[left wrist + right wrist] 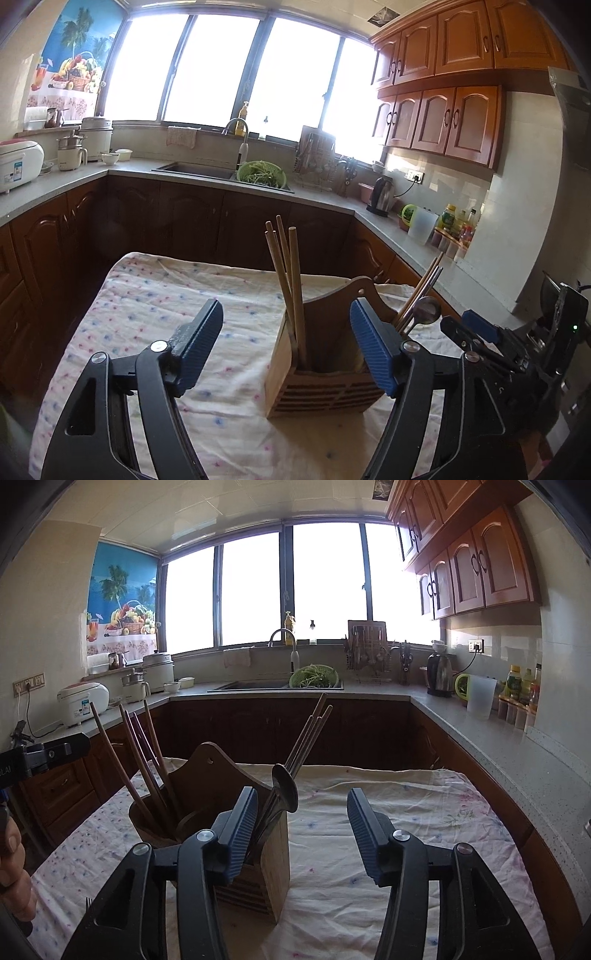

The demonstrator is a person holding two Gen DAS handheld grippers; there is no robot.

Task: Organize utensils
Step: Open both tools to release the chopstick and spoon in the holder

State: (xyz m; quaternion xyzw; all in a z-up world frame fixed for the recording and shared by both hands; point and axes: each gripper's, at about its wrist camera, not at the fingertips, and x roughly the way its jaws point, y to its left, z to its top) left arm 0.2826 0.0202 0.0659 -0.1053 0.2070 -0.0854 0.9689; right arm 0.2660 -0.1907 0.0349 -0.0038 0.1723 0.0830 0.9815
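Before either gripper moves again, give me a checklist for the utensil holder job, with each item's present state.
1. Left gripper open and empty: ok.
2. Right gripper open and empty: ok.
3. Wooden holder upright on the cloth: ok.
4. Chopsticks in the holder's left compartment: ok.
5. Spoon and further chopsticks in the right compartment: ok.
6. No utensils left lying on the cloth: cannot tell; what looks like fork tines shows by the right gripper's frame.

Utensil holder (317, 373) stands on cloth-covered table (147, 314). Chopsticks (286, 280) in its left compartment; spoon (285, 788) and more chopsticks (310, 734) in right compartment.
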